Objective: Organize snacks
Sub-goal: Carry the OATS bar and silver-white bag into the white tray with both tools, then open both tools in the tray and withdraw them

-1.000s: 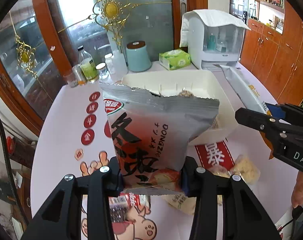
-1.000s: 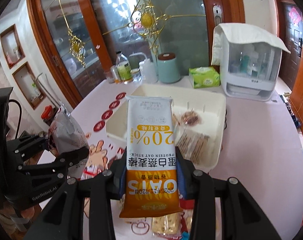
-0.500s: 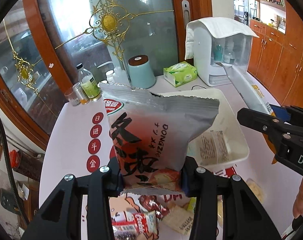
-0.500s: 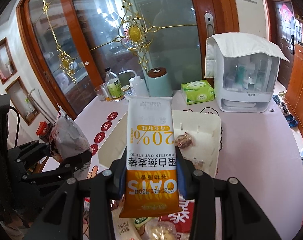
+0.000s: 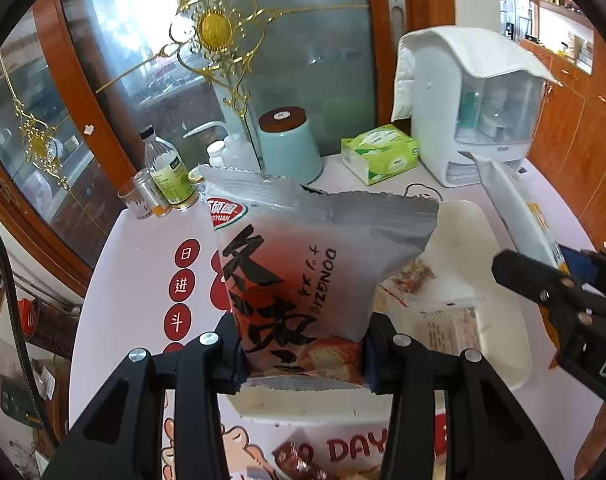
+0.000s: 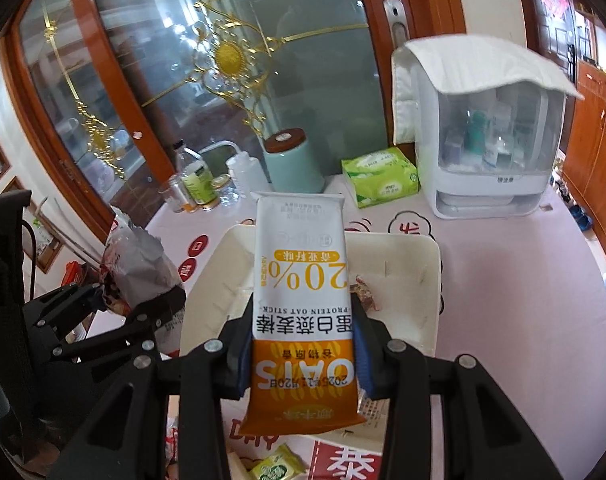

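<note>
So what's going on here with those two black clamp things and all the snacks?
A person is tidying snacks with a handheld gripper in each hand. The left gripper has its jaws shut on a silver and red snack bag; the right gripper is shut on a white and orange oat stick packet. Both are held above a white tray with a few snacks in it. More wrapped snacks lie loose on the table.

We've got both wrist cams angled down over the tabletop, up close, facing the glass door; both catch the white tray.
</note>
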Action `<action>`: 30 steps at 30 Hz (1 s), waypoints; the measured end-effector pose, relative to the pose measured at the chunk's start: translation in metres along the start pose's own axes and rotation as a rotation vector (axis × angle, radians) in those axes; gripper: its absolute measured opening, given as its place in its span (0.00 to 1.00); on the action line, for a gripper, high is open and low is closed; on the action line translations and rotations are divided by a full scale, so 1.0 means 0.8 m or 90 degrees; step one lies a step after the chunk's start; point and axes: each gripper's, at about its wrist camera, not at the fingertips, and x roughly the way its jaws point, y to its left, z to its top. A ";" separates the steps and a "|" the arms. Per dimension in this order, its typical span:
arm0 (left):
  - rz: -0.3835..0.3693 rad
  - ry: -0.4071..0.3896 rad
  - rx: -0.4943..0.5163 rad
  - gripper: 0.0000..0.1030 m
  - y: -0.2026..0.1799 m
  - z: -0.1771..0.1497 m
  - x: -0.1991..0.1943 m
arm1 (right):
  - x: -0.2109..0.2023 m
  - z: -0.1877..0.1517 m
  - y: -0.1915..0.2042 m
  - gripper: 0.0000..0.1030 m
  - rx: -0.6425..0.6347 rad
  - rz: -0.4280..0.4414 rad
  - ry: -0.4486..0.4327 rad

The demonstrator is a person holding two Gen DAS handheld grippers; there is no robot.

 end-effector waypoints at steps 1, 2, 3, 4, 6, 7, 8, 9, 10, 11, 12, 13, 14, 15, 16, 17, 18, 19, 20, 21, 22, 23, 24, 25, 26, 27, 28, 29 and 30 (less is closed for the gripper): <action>0.001 0.006 -0.001 0.40 -0.001 0.002 0.009 | 0.008 0.000 -0.002 0.40 0.004 -0.004 0.006; 0.001 0.011 -0.001 0.40 -0.003 0.003 0.018 | 0.014 0.001 -0.004 0.40 0.007 -0.008 0.011; 0.000 0.016 -0.001 0.40 -0.004 0.005 0.026 | 0.020 0.001 -0.006 0.40 0.010 -0.012 0.015; -0.001 0.021 -0.001 0.40 -0.006 0.005 0.033 | 0.026 0.001 -0.008 0.40 0.012 -0.017 0.020; -0.004 0.031 0.001 0.40 -0.010 0.007 0.047 | 0.038 -0.001 -0.012 0.40 0.015 -0.025 0.029; -0.005 0.034 0.001 0.40 -0.011 0.007 0.051 | 0.046 -0.002 -0.014 0.40 0.017 -0.030 0.036; -0.008 0.037 0.002 0.41 -0.013 0.007 0.056 | 0.051 -0.003 -0.016 0.40 0.019 -0.032 0.041; -0.009 0.040 0.002 0.41 -0.014 0.008 0.060 | 0.055 -0.003 -0.018 0.40 0.021 -0.034 0.045; -0.011 0.043 0.003 0.41 -0.016 0.008 0.064 | 0.060 -0.004 -0.021 0.40 0.024 -0.038 0.050; -0.013 0.046 0.003 0.41 -0.017 0.009 0.069 | 0.063 -0.004 -0.022 0.40 0.026 -0.040 0.052; -0.015 0.048 0.003 0.41 -0.019 0.009 0.072 | 0.068 -0.003 -0.025 0.41 0.028 -0.043 0.056; -0.016 0.052 0.003 0.41 -0.020 0.009 0.076 | 0.071 -0.003 -0.027 0.41 0.030 -0.045 0.059; -0.018 0.054 0.002 0.41 -0.020 0.010 0.079 | 0.074 -0.002 -0.029 0.41 0.033 -0.046 0.061; -0.021 0.057 0.001 0.42 -0.021 0.008 0.081 | 0.076 -0.001 -0.030 0.41 0.036 -0.048 0.063; -0.023 0.059 0.000 0.42 -0.022 0.008 0.084 | 0.079 -0.001 -0.032 0.41 0.039 -0.051 0.064; -0.024 0.060 0.000 0.42 -0.023 0.007 0.086 | 0.082 0.000 -0.034 0.41 0.041 -0.051 0.066; -0.029 0.062 0.001 0.46 -0.024 0.007 0.088 | 0.085 0.001 -0.035 0.41 0.042 -0.052 0.069; -0.031 0.064 0.003 0.56 -0.026 0.007 0.090 | 0.088 0.001 -0.037 0.41 0.043 -0.051 0.071; -0.031 0.065 0.005 0.64 -0.027 0.006 0.092 | 0.091 0.001 -0.038 0.41 0.044 -0.047 0.073; -0.022 0.062 0.008 0.73 -0.028 0.006 0.092 | 0.092 0.001 -0.038 0.42 0.045 -0.044 0.074; -0.008 0.056 0.010 0.77 -0.028 0.005 0.091 | 0.093 0.001 -0.038 0.44 0.044 -0.045 0.074; -0.006 0.056 0.012 0.81 -0.028 0.005 0.092 | 0.094 0.001 -0.039 0.44 0.042 -0.049 0.072; -0.014 0.059 0.012 0.88 -0.028 0.004 0.093 | 0.094 0.001 -0.040 0.49 0.043 -0.047 0.071; -0.024 0.062 0.008 0.91 -0.026 0.003 0.093 | 0.094 0.001 -0.041 0.56 0.047 -0.042 0.070; -0.029 0.062 0.005 0.91 -0.025 0.002 0.093 | 0.093 0.000 -0.043 0.59 0.055 -0.039 0.068; -0.033 0.063 0.003 0.91 -0.024 0.002 0.093 | 0.093 -0.001 -0.044 0.61 0.059 -0.041 0.065; -0.036 0.064 0.004 0.91 -0.024 0.002 0.093 | 0.093 -0.001 -0.044 0.61 0.060 -0.044 0.063; -0.035 0.065 0.004 0.91 -0.024 0.001 0.093 | 0.094 -0.001 -0.044 0.62 0.059 -0.044 0.064; -0.034 0.065 0.004 0.91 -0.024 0.001 0.092 | 0.095 -0.001 -0.043 0.62 0.058 -0.044 0.066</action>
